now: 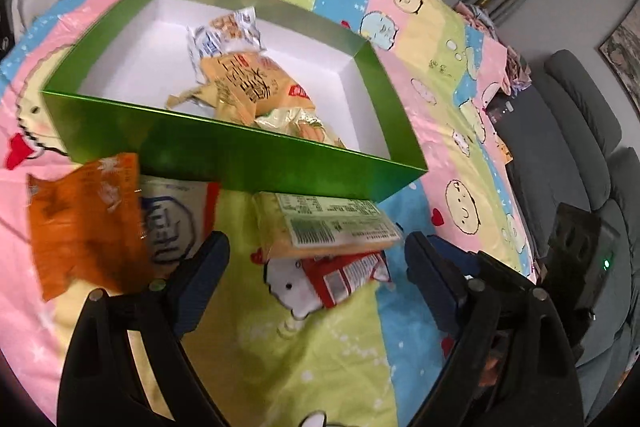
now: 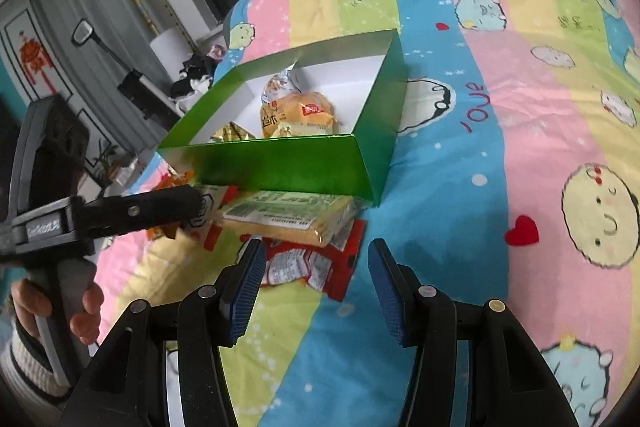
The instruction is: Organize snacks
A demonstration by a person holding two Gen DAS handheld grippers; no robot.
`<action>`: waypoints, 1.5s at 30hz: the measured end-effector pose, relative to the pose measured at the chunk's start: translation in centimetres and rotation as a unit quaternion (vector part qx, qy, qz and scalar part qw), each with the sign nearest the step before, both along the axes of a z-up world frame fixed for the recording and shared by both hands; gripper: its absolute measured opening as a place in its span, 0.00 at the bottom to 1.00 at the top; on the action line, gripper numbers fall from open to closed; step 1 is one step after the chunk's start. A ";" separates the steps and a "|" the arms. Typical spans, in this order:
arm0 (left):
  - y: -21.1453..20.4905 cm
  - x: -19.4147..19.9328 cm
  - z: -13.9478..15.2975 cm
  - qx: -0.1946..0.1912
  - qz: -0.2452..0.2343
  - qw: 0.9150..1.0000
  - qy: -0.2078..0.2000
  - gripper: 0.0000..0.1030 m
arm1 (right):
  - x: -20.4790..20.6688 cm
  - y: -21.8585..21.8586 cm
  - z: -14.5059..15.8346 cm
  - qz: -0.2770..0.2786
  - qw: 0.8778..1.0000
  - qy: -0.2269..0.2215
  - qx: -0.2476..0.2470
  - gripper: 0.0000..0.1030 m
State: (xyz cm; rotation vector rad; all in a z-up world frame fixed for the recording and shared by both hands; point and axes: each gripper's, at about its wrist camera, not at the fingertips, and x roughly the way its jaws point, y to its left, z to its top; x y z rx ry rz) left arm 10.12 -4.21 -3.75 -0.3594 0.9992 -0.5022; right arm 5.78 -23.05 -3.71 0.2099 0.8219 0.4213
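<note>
A green box (image 1: 256, 151) sits on the striped cartoon bedspread (image 2: 500, 155), already holding a few snack packets (image 1: 244, 83). Just in front of its near wall lie more — an orange packet (image 1: 80, 223), a white one (image 1: 176, 223), a yellow bar (image 1: 324, 227) atop a red packet (image 1: 344, 275). The left gripper (image 1: 316, 275) hovers spread wide around the bar and red packet, gripping nothing; the right gripper (image 2: 316, 283) — also released — hangs before the red packet.

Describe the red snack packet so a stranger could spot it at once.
Find the green box on the cartoon bedsheet. Against its near wall lies a yellow packet with a white label. The red packet peeks from under it, the only red, crinkled one.
</note>
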 end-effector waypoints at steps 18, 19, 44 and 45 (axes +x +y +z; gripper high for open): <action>-1.0 2.8 -3.0 -0.013 0.005 0.998 0.056 0.53 | 3.0 1.5 -1.8 0.043 0.999 -0.003 0.002 0.48; -1.0 2.7 -3.0 -0.011 0.007 0.998 0.055 0.53 | 2.9 1.5 -1.8 0.044 0.999 -0.006 -0.001 0.48; -0.4 -1.7 5.5 0.000 0.017 0.998 -0.060 0.46 | -2.3 2.2 4.8 0.026 0.992 -0.120 0.022 0.47; -0.4 -1.5 5.9 0.000 0.017 0.998 -0.065 0.46 | -2.2 2.3 5.3 0.027 0.992 -0.126 0.019 0.47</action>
